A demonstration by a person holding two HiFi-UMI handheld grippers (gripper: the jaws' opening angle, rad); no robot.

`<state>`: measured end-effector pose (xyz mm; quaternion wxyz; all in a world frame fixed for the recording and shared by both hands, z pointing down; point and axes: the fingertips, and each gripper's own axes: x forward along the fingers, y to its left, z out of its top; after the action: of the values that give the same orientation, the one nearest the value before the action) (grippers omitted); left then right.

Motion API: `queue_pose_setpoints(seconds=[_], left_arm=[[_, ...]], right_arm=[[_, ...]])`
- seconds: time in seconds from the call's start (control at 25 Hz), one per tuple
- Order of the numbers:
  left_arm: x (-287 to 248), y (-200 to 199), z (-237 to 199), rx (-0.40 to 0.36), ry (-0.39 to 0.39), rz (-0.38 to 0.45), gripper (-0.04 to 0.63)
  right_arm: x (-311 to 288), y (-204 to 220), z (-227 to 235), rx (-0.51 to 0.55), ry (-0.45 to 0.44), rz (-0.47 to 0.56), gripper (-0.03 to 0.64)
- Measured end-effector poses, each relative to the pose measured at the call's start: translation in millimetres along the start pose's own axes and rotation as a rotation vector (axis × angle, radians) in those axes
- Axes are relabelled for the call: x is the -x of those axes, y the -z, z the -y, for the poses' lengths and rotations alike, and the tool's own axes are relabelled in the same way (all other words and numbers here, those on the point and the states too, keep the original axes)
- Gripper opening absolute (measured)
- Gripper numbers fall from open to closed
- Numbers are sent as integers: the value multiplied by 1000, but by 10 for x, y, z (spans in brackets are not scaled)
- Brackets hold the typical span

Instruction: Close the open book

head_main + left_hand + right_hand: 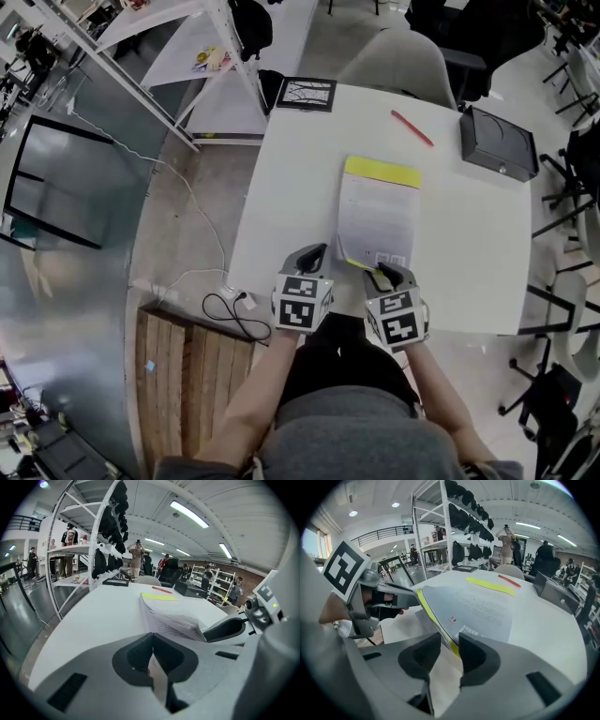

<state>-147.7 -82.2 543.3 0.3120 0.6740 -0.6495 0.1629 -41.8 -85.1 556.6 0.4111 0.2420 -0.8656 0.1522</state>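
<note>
Though loose, book [378, 220] between right jaws

1 book [378, 217], 1 pen [412, 128], 1 blk box [498, 142], 1 framed pic [306, 94]; 2 grippers, L [315, 253], R [384, 275]

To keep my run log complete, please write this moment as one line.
book: nearly closed, near edge lifted | left gripper: shut, beside book | right gripper: open, book's yellow edge between jaws

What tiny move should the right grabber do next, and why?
Probably draw the right gripper back off the white paper book with the yellow edge. Its jaws stand apart around the book's near edge, which sits slightly above the white table; freed, the book should settle shut.
</note>
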Motion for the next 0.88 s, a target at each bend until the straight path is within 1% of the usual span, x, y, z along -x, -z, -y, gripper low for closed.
queue_pose_setpoints(seconds=[0.36, 0.52, 0.6, 0.88], left_arm=[[60, 20, -64, 3, -13, 6, 6], [88, -7, -129, 1, -28, 24, 6], [104, -31, -156, -3, -32, 32, 6], [156, -88, -145, -19, -20, 38, 6]], right_arm=[[-2, 7, -11, -33, -16, 7, 147], [7, 0, -48, -59, -44, 14, 167], [26, 10, -68, -87, -62, 20, 166], [174, -45, -51, -169, -65, 95, 161]])
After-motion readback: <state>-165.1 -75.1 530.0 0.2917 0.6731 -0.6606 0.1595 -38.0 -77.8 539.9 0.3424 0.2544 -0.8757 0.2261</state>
